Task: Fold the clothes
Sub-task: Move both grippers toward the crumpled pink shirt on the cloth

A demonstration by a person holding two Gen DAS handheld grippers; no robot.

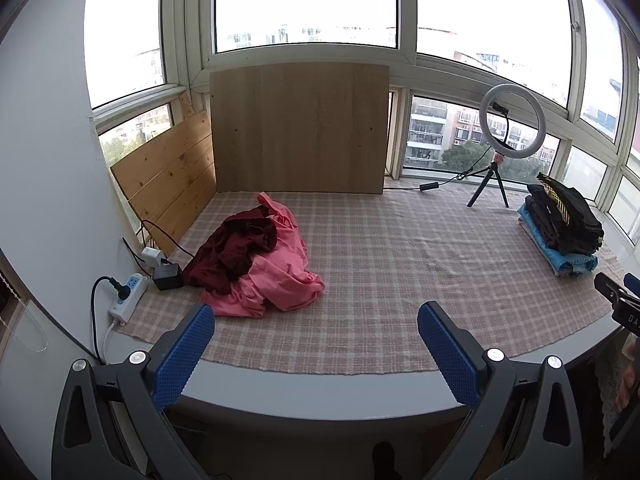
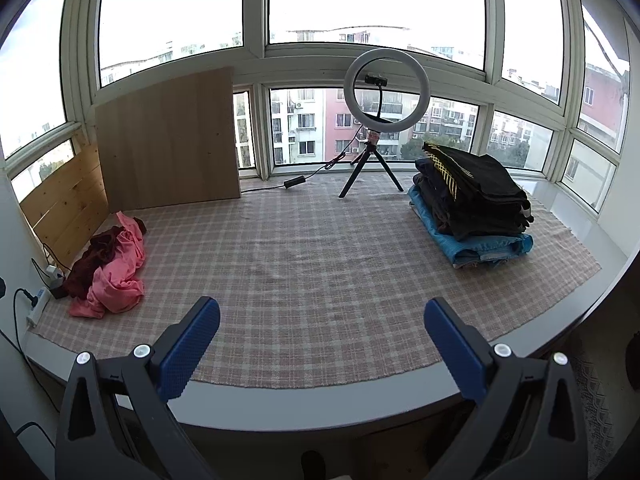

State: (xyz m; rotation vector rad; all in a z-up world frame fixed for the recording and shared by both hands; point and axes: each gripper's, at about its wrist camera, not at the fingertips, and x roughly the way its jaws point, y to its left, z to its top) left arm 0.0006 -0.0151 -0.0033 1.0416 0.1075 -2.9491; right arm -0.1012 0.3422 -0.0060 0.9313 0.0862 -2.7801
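A crumpled pink garment (image 1: 280, 272) (image 2: 118, 276) lies on the left of the checked cloth (image 1: 400, 272) (image 2: 320, 264), with a dark red garment (image 1: 236, 248) (image 2: 94, 258) heaped on it. A stack of folded clothes (image 1: 564, 224) (image 2: 476, 204), black on top and blue beneath, stands at the right. My left gripper (image 1: 316, 324) hovers open over the near table edge, right of the pink heap, holding nothing. My right gripper (image 2: 322, 320) is open and empty near the front edge, midway between heap and stack. Its tip (image 1: 616, 296) shows at the right edge of the left wrist view.
A ring light on a tripod (image 1: 512, 128) (image 2: 386, 100) stands at the back by the windows, its cable trailing left. Wooden boards (image 1: 300, 128) (image 2: 168, 136) lean at the back left. A power strip (image 1: 128, 296) (image 2: 38, 304) with plugs lies by the left wall.
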